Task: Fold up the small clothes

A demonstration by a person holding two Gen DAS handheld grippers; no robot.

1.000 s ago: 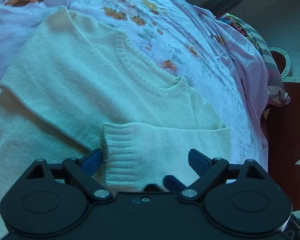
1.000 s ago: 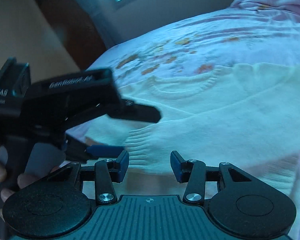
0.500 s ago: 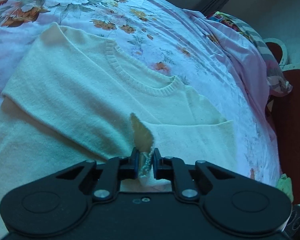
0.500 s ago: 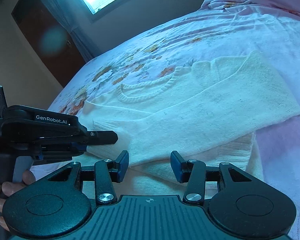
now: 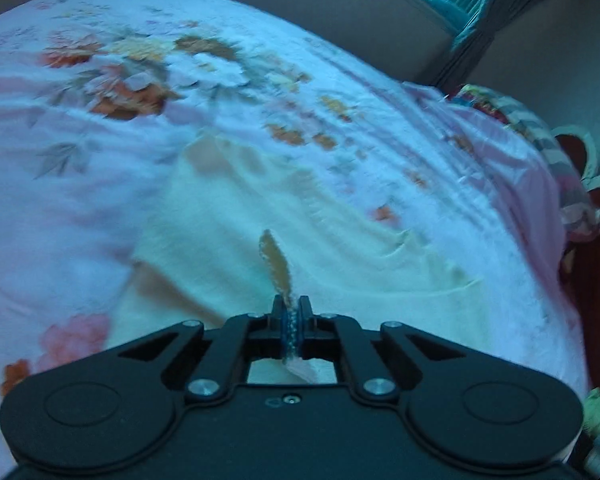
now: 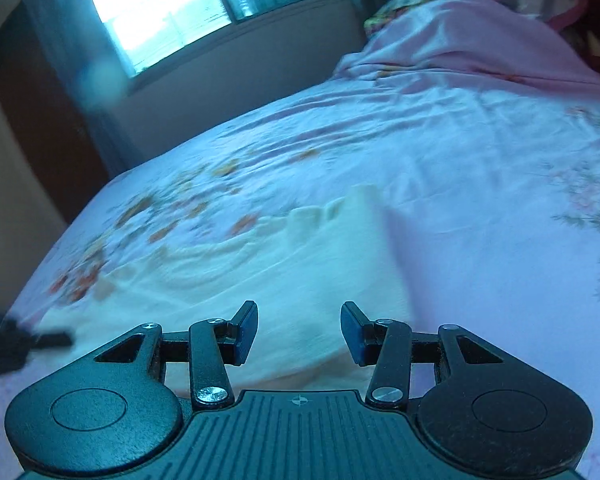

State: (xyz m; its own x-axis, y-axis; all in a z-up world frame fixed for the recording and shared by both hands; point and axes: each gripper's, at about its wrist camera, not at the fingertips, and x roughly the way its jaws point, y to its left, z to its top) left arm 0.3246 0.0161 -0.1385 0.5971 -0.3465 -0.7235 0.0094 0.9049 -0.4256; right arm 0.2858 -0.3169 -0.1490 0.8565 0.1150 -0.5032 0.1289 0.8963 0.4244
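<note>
Garment: cream knitted sweater (image 5: 228, 248) lies spread on the pink floral bedsheet (image 5: 80, 128), at centre to 6 o'clock in both wrist views.
Left gripper (image 5: 291, 312): clenched on a raised fold of the sweater, fabric sticking up toward 12 o'clock.
Right gripper (image 6: 299, 330): fingers spread apart, grasping nothing, over the sweater's near edge.
Background: bright window (image 6: 156, 12) at 11 o'clock in the right view.

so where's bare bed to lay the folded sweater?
Free: floral pink bedsheet right of the cream knit sweater, up to the rumpled pink bedding. Crowded: near edge, where left gripper pinches the knit and right gripper hangs open.
</note>
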